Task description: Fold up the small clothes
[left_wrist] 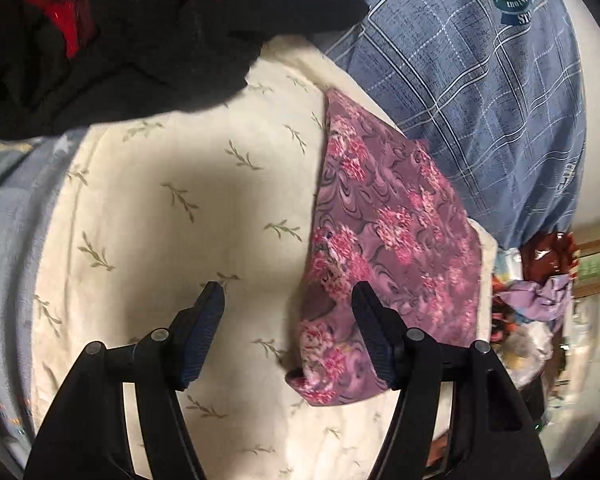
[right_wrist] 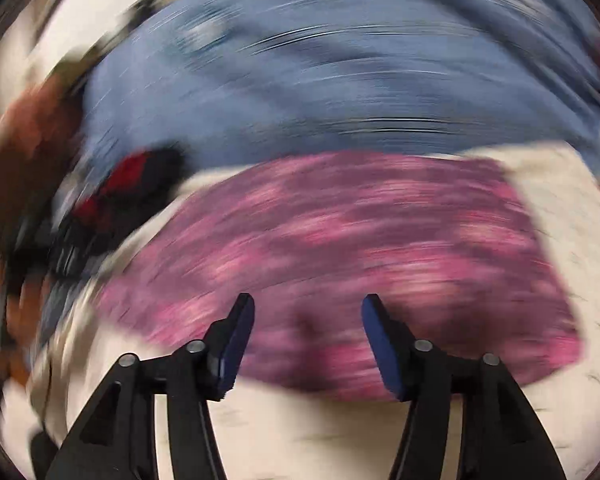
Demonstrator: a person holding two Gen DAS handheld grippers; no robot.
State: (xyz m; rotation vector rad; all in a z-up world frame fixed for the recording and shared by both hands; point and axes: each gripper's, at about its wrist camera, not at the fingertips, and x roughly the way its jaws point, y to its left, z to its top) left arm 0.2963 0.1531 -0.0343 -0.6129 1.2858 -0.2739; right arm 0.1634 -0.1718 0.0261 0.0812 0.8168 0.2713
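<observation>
Both my tools are spread wide with nothing between the pads. My left tool [left_wrist: 288, 292] hangs over the cream sheet [left_wrist: 160, 200], its right finger just above the near corner of the floral cloth [left_wrist: 384, 232]. That cloth lies flat on the bed beside my checked shirt [left_wrist: 480, 80], laid out so I can fold it. My right tool [right_wrist: 308, 304] faces its long edge; that view is blurred. The dark heap [left_wrist: 120, 40] sits apart at the sheet's far end, probably waiting its turn.
</observation>
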